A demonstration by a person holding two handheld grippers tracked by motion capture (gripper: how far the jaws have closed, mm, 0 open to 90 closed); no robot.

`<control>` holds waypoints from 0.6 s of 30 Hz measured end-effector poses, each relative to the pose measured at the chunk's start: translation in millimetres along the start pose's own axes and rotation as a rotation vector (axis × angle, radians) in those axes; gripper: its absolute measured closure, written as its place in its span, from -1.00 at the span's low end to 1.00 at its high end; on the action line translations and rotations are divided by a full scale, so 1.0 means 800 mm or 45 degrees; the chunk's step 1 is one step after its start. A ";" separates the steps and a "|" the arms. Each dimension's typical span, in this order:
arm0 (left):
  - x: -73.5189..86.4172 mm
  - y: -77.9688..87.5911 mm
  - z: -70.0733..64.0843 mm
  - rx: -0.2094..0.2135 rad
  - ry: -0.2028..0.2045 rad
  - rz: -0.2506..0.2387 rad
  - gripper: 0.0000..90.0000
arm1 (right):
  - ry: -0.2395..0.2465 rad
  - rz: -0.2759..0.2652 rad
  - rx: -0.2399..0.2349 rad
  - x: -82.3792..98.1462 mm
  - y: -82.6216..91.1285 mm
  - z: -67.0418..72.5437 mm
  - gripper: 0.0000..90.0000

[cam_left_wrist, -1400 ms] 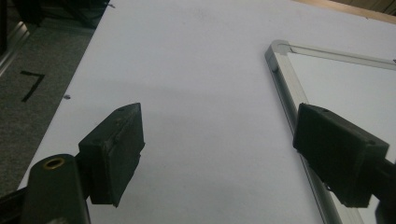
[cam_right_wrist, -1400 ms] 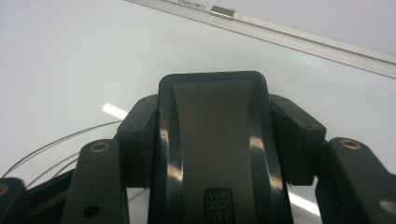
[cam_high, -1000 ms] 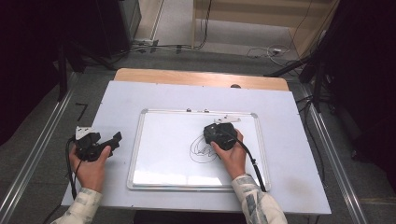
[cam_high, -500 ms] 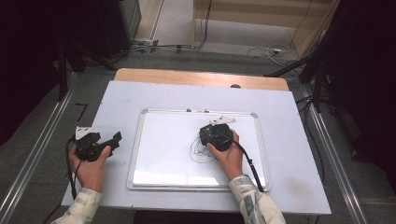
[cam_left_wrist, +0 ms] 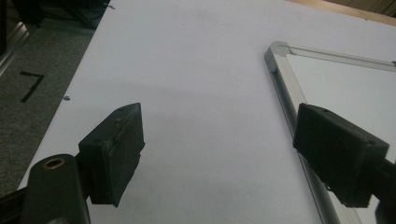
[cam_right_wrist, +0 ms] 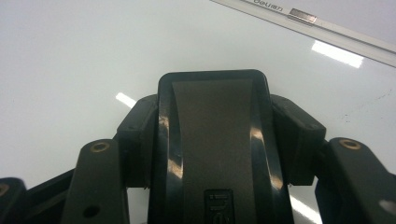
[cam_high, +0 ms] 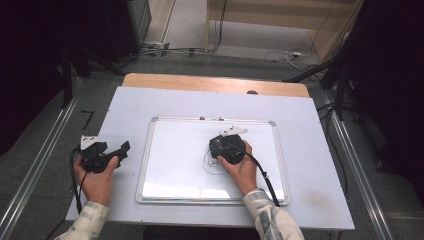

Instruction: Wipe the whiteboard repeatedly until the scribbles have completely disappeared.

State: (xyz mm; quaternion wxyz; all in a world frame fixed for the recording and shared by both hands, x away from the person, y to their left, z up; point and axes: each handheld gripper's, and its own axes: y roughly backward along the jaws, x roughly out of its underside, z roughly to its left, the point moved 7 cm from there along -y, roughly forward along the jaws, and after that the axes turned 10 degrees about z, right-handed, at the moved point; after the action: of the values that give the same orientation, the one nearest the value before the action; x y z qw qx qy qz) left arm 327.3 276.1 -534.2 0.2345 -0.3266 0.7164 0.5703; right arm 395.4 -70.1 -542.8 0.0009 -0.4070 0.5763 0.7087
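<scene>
A whiteboard [cam_high: 175,165] with a silver frame lies flat on the white table [cam_high: 310,150], and the person's two hands work at either side of it. The right gripper [cam_high: 226,146] is over the board's upper middle, held by the right hand [cam_high: 242,167]. In the right gripper view its two black jaws press against the sides of a black eraser [cam_right_wrist: 215,140], a glossy block with a grey strip down its top. The eraser sits squarely between the jaws, gripped on both flanks, its rounded far end reaching out past the jaw tips over the white board surface. The board's upper frame edge [cam_right_wrist: 327,28] runs across the top right corner of that view. In the high view a dark scribble [cam_high: 212,164] remains on the board just below and to the left of the right gripper, partly under the hand.

The left gripper [cam_high: 117,152] rests off the board, over the bare table to the left of the frame, held by the left hand [cam_high: 95,180]. In the left gripper view its jaws stand wide apart with nothing between them but table surface; the right-hand jaw hangs over the board's left frame rail [cam_left_wrist: 289,93].
</scene>
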 end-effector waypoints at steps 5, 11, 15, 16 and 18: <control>0.000 0.000 0.000 0.000 0.001 0.000 -0.62 | 0.012 0.003 -0.009 0.000 0.000 0.006 -0.15; 0.000 0.000 0.000 -0.001 0.001 0.000 -0.62 | 0.028 0.004 -0.014 0.001 0.000 0.012 -0.15; 0.000 0.000 0.000 0.000 0.001 -0.001 -0.62 | 0.037 0.007 -0.025 0.002 0.000 0.018 -0.15; 0.000 0.000 0.000 0.000 0.002 -0.001 -0.62 | 0.040 0.006 -0.026 0.002 0.000 0.020 -0.15; 0.000 0.000 0.000 -0.001 0.000 0.000 -0.62 | 0.049 0.007 -0.029 0.002 0.000 0.024 -0.15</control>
State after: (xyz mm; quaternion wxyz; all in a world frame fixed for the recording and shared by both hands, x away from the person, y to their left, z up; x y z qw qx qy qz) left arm 327.5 275.8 -534.1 0.2344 -0.3266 0.7162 0.5705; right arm 383.0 -55.2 -543.5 -0.0169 -0.4188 0.5692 0.7074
